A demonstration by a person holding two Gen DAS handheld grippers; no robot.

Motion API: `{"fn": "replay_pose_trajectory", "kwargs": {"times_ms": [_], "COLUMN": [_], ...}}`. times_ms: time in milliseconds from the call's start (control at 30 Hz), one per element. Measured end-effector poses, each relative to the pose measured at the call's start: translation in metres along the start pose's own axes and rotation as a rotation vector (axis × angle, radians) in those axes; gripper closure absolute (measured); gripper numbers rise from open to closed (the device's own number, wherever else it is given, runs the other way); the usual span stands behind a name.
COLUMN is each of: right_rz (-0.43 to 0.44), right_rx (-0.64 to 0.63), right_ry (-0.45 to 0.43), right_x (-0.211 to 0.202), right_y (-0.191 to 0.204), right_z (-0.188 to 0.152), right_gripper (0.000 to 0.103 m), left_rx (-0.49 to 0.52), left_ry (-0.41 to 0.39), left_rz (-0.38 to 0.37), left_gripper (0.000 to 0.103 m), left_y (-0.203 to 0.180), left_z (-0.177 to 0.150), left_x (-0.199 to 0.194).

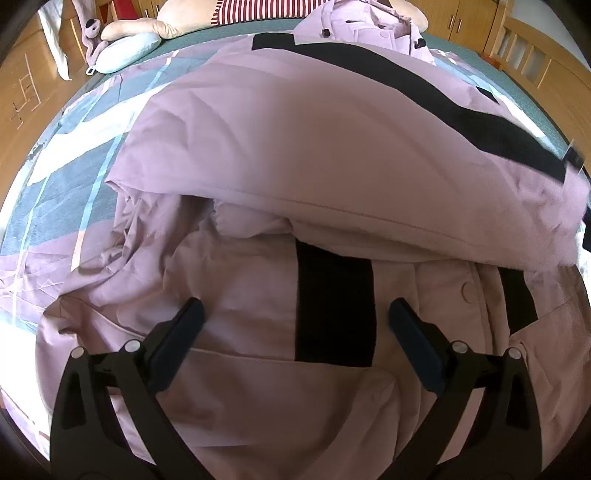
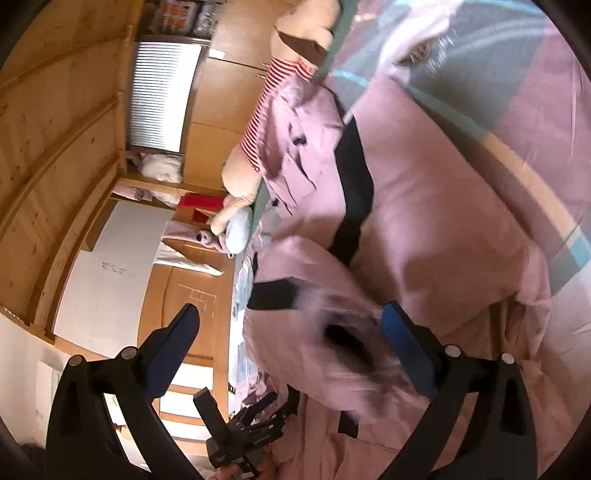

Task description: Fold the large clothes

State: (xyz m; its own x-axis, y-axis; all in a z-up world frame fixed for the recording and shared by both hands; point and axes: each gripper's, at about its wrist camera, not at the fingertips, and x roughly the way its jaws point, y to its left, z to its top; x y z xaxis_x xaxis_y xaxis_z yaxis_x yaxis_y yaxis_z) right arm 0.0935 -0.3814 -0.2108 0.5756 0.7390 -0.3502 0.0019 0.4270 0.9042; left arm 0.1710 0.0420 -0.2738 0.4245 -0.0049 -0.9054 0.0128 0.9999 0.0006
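A large pink padded coat (image 1: 295, 147) with black bands lies spread on the bed, one broad part folded across its lower half. My left gripper (image 1: 295, 310) points down at the coat's front and stands open, with a black band (image 1: 334, 302) between its fingers and nothing pinched. In the right wrist view my right gripper (image 2: 291, 314) is open wide. A blurred pink sleeve end (image 2: 343, 332) with a dark opening hangs loose by its right finger (image 2: 402, 339), not pinched. The left gripper's black frame (image 2: 236, 432) shows low in that view.
The bed has a grey, blue and white patterned sheet (image 1: 62, 184). At its far end lie a second pink garment (image 1: 362, 26), a plush toy in a red-striped top (image 1: 258, 7) and a pale blue neck pillow (image 1: 125, 51). Wooden wardrobes (image 2: 55, 129) and a wooden bed rail (image 1: 535, 62) surround it.
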Motion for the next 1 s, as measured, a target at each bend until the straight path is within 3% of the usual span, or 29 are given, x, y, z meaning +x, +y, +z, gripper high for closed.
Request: {"fn": "replay_pose_trajectory", "kwargs": {"times_ms": [67, 267, 400, 500, 567, 667, 867, 1000], "right_rz": [-0.031, -0.297, -0.338, -0.377, -0.402, -0.363, -0.416, -0.47], "right_rx": [-0.022, -0.195, -0.259, -0.281, -0.28, -0.244, -0.325, -0.306], "right_ry": [0.018, 0.161, 0.185, 0.175, 0.164, 0.136, -0.021, -0.112], "right_x": [0.005, 0.046, 0.054, 0.054, 0.053, 0.043, 0.015, -0.004], "right_y": [0.002, 0.009, 0.013, 0.012, 0.007, 0.004, 0.028, 0.024], "right_z": [-0.003, -0.028, -0.037, -0.04, -0.04, -0.035, -0.025, -0.013], "right_gripper": [0.001, 0.001, 0.005, 0.023, 0.059, 0.085, 0.089, 0.09], "left_rx": [0.001, 0.012, 0.015, 0.017, 0.018, 0.018, -0.013, -0.084], "left_ry": [0.0, -0.001, 0.001, 0.001, -0.001, -0.003, -0.019, -0.037], "left_rz": [0.003, 0.019, 0.022, 0.026, 0.031, 0.035, 0.022, -0.031], "left_gripper": [0.002, 0.002, 0.002, 0.002, 0.002, 0.002, 0.002, 0.002], "left_y": [0.0, -0.003, -0.005, -0.006, -0.007, -0.008, -0.006, 0.004], "left_z": [0.0, -0.001, -0.001, -0.001, -0.001, -0.002, -0.003, -0.001], "left_x": [0.0, 0.001, 0.001, 0.001, 0.001, 0.002, 0.0, -0.005]}}
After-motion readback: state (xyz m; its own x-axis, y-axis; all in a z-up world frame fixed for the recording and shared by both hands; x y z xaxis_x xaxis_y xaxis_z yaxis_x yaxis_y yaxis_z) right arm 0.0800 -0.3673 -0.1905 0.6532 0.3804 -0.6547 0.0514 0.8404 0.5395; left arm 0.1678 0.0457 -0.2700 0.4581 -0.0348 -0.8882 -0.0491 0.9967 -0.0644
